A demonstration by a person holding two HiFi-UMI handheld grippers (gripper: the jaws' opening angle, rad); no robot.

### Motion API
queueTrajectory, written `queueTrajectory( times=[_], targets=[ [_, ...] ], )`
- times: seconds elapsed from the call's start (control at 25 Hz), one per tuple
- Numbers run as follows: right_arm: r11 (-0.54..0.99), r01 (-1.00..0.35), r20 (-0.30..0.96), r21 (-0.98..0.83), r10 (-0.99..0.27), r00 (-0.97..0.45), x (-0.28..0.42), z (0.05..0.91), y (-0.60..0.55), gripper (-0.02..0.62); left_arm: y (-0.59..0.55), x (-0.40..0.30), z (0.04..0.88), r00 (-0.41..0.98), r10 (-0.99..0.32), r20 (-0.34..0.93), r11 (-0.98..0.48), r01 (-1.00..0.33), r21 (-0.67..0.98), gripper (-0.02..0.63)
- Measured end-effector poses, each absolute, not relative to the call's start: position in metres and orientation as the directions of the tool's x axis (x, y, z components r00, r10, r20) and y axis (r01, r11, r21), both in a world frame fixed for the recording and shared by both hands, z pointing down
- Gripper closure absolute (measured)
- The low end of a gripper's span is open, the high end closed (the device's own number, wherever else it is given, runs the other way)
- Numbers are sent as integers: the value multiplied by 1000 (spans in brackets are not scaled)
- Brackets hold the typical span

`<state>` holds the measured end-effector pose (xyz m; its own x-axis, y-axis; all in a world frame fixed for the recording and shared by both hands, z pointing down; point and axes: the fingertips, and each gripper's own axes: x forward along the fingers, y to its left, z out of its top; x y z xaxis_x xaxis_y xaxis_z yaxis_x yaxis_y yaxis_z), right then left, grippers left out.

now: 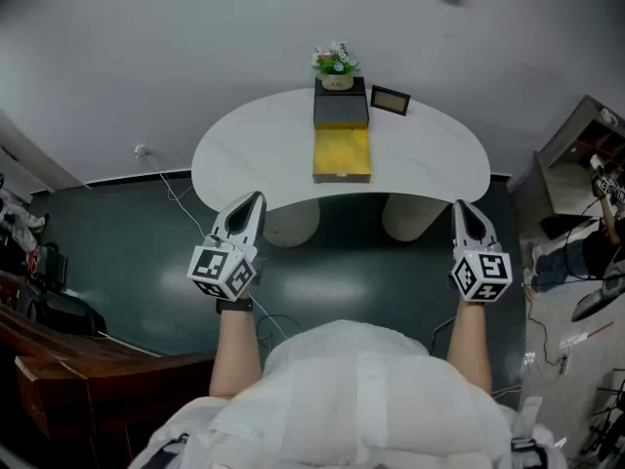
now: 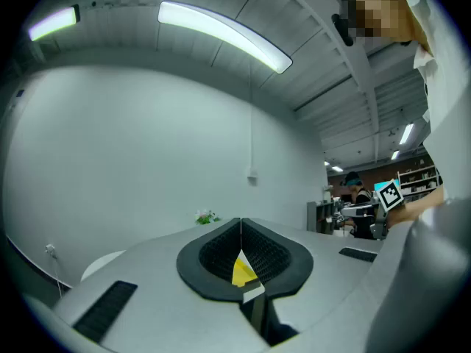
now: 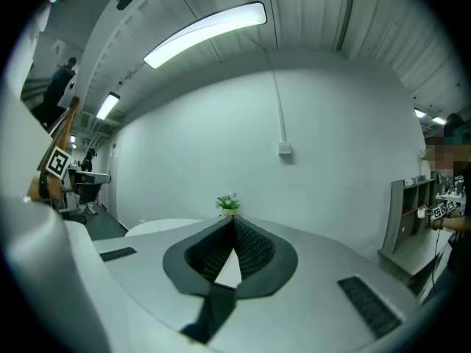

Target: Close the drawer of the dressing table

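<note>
A: Entry: state of the drawer?

B: The yellow drawer (image 1: pixel 342 154) stands pulled well out of its dark drawer box (image 1: pixel 341 108), front end toward the person. The box sits at the back-middle of the white table (image 1: pixel 244 154). Nothing touches the drawer.

A: Anything around it?

B: Potted flowers (image 1: pixel 336 66) stand on top of the box. A small dark frame (image 1: pixel 390 100) stands just beside the box on its right. The rest of the table top is bare.

A: Grippers?

B: The left gripper (image 1: pixel 246 206) and right gripper (image 1: pixel 461 208) are held level on the near side of the table, one to each side of the drawer's line and well apart from it. The left fingers (image 2: pixel 217 256) are pressed together with nothing pinched. The yellow sliver low between them is the distant drawer seen through the gap. The right fingers (image 3: pixel 254 248) are also pressed together and empty.

A: Progress?

B: My judgement is that nothing is done yet. No contact is made and the drawer is fully open. What is left is to bring a gripper to the drawer front and push it back until it is flush with the box.
</note>
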<state>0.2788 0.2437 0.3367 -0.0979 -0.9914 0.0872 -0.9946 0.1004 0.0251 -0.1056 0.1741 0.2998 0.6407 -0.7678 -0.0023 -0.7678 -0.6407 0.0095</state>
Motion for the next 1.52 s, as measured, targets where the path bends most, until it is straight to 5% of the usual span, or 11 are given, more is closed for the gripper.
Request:
queueTrajectory(
  times=[1.52],
  targets=[
    [154,-988,97,9,-984,-152,246,354,262,586,194,-136,334,640,-766,59,-636,-768,72,588]
  ],
)
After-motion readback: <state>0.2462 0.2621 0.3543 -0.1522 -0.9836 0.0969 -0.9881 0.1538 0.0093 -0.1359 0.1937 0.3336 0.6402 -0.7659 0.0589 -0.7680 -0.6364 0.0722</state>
